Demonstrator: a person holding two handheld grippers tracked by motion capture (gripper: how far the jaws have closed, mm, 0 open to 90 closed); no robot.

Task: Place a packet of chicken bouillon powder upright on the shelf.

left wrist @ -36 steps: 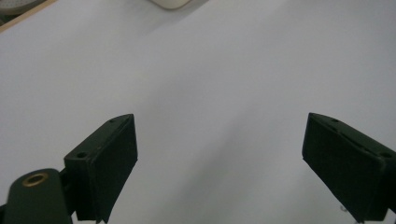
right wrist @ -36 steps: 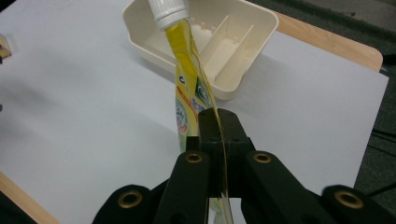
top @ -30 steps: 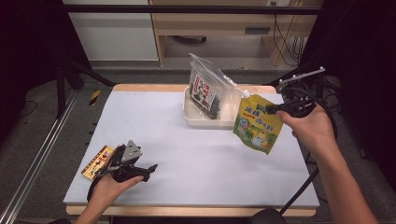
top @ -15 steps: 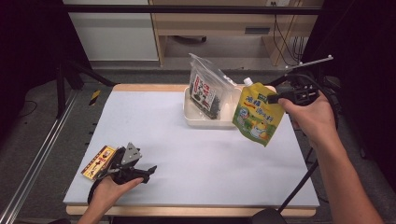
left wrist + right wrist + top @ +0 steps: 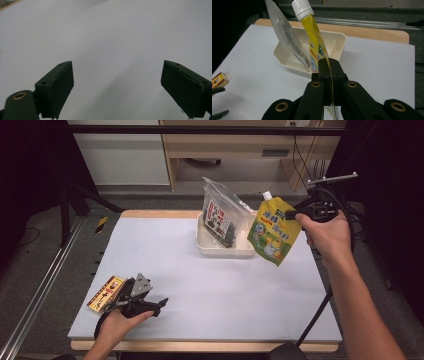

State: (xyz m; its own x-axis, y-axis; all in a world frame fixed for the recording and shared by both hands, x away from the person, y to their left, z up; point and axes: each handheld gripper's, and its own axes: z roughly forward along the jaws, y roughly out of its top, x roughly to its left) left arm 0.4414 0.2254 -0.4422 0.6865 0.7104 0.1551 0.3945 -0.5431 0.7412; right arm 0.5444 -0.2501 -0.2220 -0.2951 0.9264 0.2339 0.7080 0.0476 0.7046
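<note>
Yellow pouch (image 5: pixel 272 231) hangs clamped in my right claw (image 5: pixel 292 214) just beside the tray (image 5: pixel 225 251), where the bag (image 5: pixel 220 215) already stands, leaving only its drop-in; my left claw (image 5: pixel 159 303) rests open.

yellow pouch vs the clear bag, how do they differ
The yellow pouch hangs in the air, pinched by the right claw; the clear bag stands in the white tray. The yellow pouch is opaque with a white screw cap; the clear bag is see-through with dark contents. Both are soft packets.
</note>
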